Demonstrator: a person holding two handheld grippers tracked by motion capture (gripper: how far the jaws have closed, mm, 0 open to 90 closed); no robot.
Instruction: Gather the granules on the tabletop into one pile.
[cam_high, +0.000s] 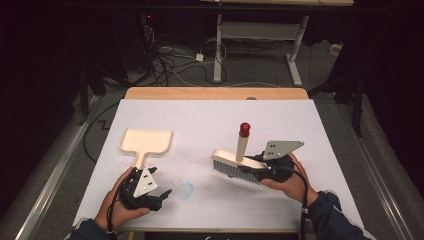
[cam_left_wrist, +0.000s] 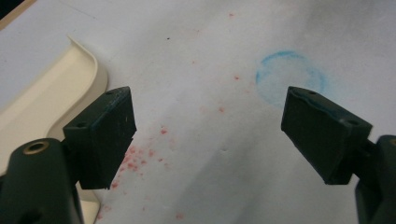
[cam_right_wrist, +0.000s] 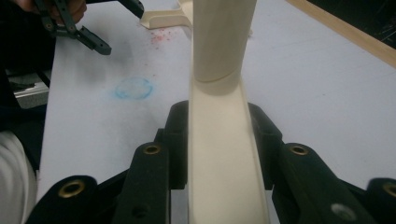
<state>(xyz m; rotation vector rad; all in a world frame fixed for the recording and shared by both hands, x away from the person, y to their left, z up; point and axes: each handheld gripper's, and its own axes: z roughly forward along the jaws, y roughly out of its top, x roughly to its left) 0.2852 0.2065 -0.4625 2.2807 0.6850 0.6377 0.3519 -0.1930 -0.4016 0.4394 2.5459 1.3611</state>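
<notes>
- My right hand-held gripper (cam_high: 260, 167) is clamped on the back of the cream brush (cam_high: 235, 162); in the right gripper view the brush body (cam_right_wrist: 224, 163) sits squeezed between the two jaws.
- The brush is at the right-centre of the counter (cam_high: 300, 125), bristles down, its handle with the red cap (cam_high: 244, 129) pointing up and away from me. I cannot tell whether the bristles touch the sheet or hang just above it.
- My left hand-held gripper (cam_high: 161, 195) has its jaws spread wide with nothing between them; it rests near me at the left, just beside the handle of the dustpan (cam_high: 146, 142).
- The dustpan lies flat at the left, mouth facing the far side, not gripped yet. Its rim (cam_left_wrist: 88, 65) shows at the left in the left gripper view.
- The red crumbs (cam_left_wrist: 135, 161) lie scattered on the sheet beside the dustpan, between it and the blue ring mark (cam_high: 186, 190). None that I can see are in the pan.
- So I judge the work barely begun: brush picked up, done. Left to do: take hold of the dustpan, steady it, and sweep the crumbs leftward into it.
</notes>
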